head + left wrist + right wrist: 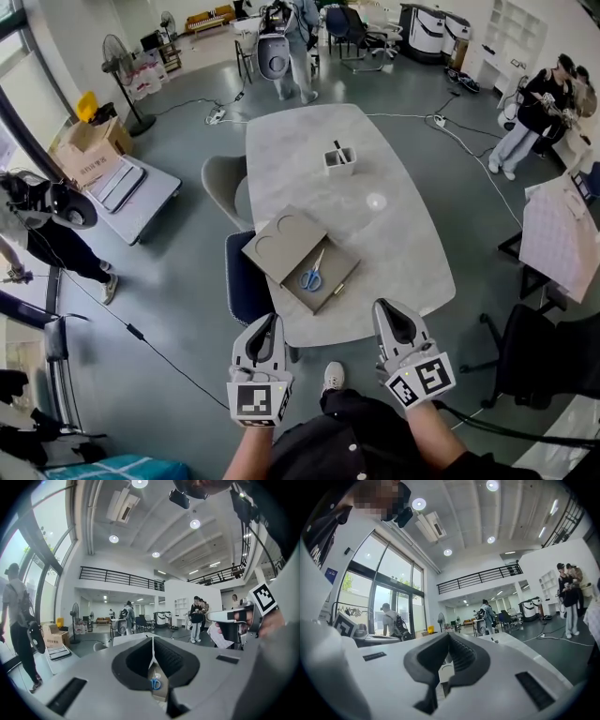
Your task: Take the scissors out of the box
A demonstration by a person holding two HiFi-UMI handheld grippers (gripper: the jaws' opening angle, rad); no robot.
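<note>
While both claws hang just short of the table [309, 141] edge, left gripper [271, 322] and right gripper [385, 306] have jaws pressed together, nothing between them (approach posture, I'd judge). Scissors [312, 274] lie untouched inside the open box [330, 286], lid folded aside for access. Box sits near the edge, within reach. Cup [339, 160] stands farther back.

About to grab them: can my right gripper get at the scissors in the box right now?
Probably yes. The box is open and the scissors lie uncovered in it, nothing over them. The right gripper sits just off the near edge of the table, jaws shut, so it must open first.
</note>
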